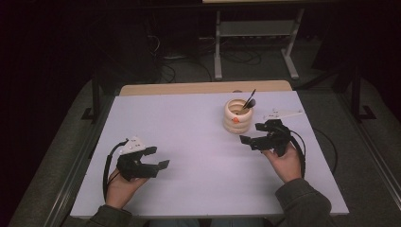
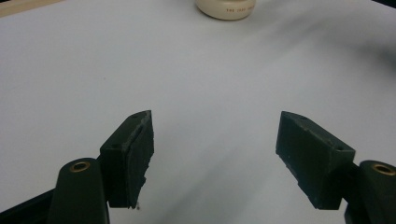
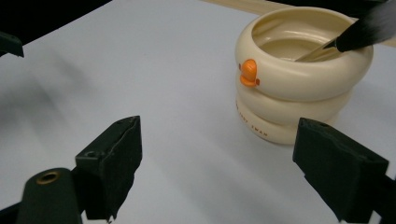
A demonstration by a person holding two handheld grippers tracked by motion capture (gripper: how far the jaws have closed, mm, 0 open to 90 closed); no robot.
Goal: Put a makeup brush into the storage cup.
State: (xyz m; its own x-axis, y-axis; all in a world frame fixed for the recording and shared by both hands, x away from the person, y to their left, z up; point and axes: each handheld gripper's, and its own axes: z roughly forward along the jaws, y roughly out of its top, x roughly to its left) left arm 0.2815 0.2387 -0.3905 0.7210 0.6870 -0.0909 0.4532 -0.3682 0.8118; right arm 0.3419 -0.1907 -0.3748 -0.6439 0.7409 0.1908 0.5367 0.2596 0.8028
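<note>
Black foam-padded jaws of the right gripper (image 3: 217, 163) stood wide apart with nothing between them, hovering just short of a cream, glossy, ring-stacked holder with a small orange beak on its side (image 3: 299, 79). That holder sat on the far right part of the pale lilac tabletop (image 1: 189, 142), and a dark-bristled brush with a slim handle (image 3: 359, 32) leaned inside it against the rim. It looked hard, smooth and probably ceramic, so likely slippery, fairly heavy and breakable; the groove between its two rings seemed the surest place to clamp, while the light brush would be best pinched on its handle. Well apart, near the table's left front, the left gripper (image 1: 156, 158) also gaped empty.
</note>
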